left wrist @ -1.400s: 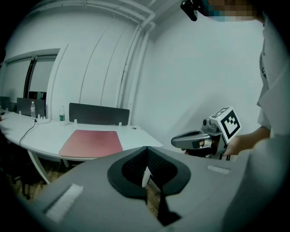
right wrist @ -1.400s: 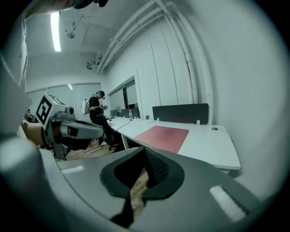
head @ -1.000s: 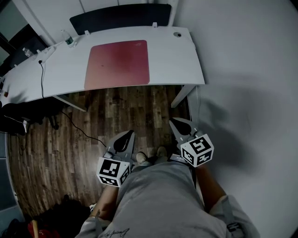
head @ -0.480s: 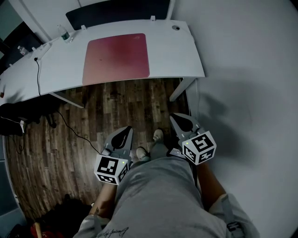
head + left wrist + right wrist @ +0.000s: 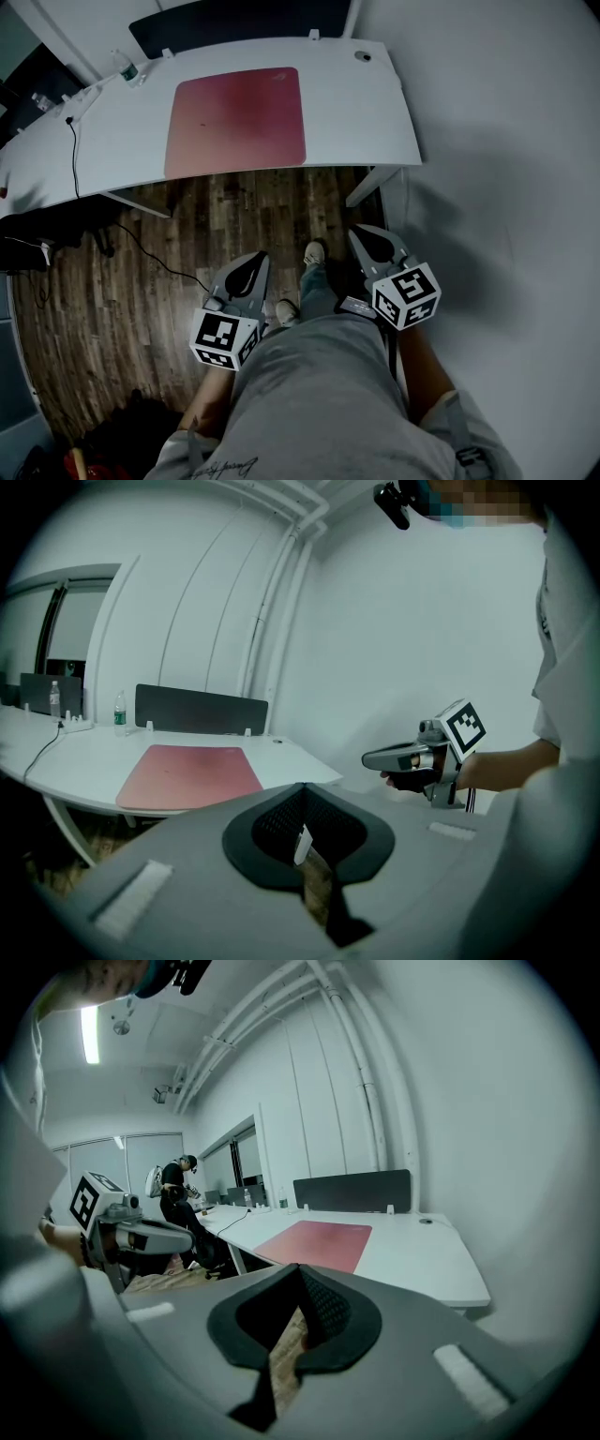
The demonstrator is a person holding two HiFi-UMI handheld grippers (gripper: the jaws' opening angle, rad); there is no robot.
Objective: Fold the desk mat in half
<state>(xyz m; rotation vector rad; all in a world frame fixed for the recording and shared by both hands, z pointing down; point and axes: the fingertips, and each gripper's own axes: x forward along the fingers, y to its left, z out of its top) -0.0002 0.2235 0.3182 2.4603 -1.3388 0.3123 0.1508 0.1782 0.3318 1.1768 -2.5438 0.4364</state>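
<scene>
The red desk mat (image 5: 236, 120) lies flat and unfolded on the white desk (image 5: 375, 122), far ahead of both grippers. My left gripper (image 5: 253, 260) and right gripper (image 5: 362, 233) are held low in front of my body over the wooden floor. Both are shut with nothing in them. In the left gripper view the mat (image 5: 192, 772) lies beyond my shut left gripper (image 5: 302, 787), and the right gripper (image 5: 373, 758) shows at the right. In the right gripper view the mat (image 5: 317, 1243) lies past my right gripper (image 5: 298, 1269), with the left gripper (image 5: 186, 1235) at the left.
A dark partition panel (image 5: 244, 19) stands along the desk's back edge. A water bottle (image 5: 120, 64) and a cable (image 5: 75, 155) sit on the desk's left part. A white wall (image 5: 506, 187) runs along the right. A dark chair (image 5: 28, 239) stands at the left. A person (image 5: 178, 1190) stands far off.
I have stepped a little toward the desk; one foot has come forward. Both grippers moved slightly forward with me and stay shut. The mat has not moved.
</scene>
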